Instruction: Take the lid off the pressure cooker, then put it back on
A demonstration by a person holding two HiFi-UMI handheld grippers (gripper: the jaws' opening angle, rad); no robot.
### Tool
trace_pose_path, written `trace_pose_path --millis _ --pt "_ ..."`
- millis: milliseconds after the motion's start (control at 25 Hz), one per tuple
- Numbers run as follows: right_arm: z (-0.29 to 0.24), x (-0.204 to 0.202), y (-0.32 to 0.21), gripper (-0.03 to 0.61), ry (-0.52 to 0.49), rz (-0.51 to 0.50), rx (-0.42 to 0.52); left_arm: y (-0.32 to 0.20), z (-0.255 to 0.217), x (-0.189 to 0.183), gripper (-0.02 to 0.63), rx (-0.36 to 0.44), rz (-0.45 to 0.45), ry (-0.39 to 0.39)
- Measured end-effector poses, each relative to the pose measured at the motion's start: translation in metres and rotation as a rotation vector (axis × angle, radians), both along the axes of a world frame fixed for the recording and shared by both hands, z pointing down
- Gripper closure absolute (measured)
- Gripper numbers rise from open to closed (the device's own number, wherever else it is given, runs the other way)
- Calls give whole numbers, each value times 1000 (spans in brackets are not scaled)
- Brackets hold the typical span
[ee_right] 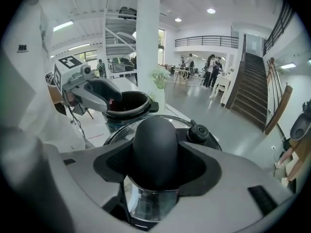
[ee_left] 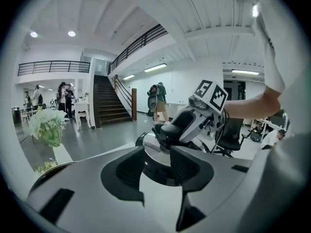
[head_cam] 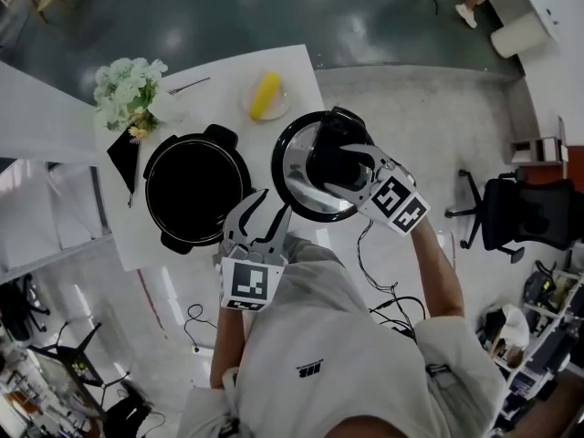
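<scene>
The pressure cooker lid [head_cam: 297,179] is off the pot and held by the right gripper [head_cam: 342,158], whose jaws are closed on the lid's rounded black knob. In the right gripper view the knob fills the space between the two jaws [ee_right: 155,159], with the shiny lid [ee_right: 146,205] spreading out below it. Seen from the head view, the lid sits to the right of the open pot [head_cam: 155,167], apart from it and overlapping the right edge of the white table [head_cam: 283,62].

The pot stands on the table, its dark inside uncovered. The left gripper [head_cam: 266,210] hovers near the pot's lower right and close to the lid's lower left rim. Its jaws stand apart and grip nothing; in the left gripper view [ee_left: 156,166] the lid [ee_left: 158,147] shows beyond the gap. Whether the tips touch the lid cannot be told.

Behind the pot, a bunch of pale flowers [head_cam: 126,89] stands at the table's left. A fork [head_cam: 187,86] and a small plate [head_cam: 265,96] bearing something yellow lie at the far side.
</scene>
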State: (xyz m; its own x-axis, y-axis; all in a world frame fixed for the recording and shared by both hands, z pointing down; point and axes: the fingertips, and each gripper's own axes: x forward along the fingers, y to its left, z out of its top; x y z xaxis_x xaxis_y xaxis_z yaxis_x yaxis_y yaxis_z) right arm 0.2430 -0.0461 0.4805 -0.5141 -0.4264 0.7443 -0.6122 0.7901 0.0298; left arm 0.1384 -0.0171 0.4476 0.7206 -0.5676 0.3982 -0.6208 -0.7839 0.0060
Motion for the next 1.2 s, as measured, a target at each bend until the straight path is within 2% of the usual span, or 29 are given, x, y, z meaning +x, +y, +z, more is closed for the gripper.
trace_pose_path --millis 280,600,1200 --pt "-50 -23 -12 302 -3 -61 53 -7 -23 -24 436 33 -55 16" --pt "-88 -71 -23 302 -30 -171 92 -17 -53 -65 436 92 -167 71" --pt "-75 -189 -39 302 -33 -441 40 -15 -42 -163 436 52 -397 40"
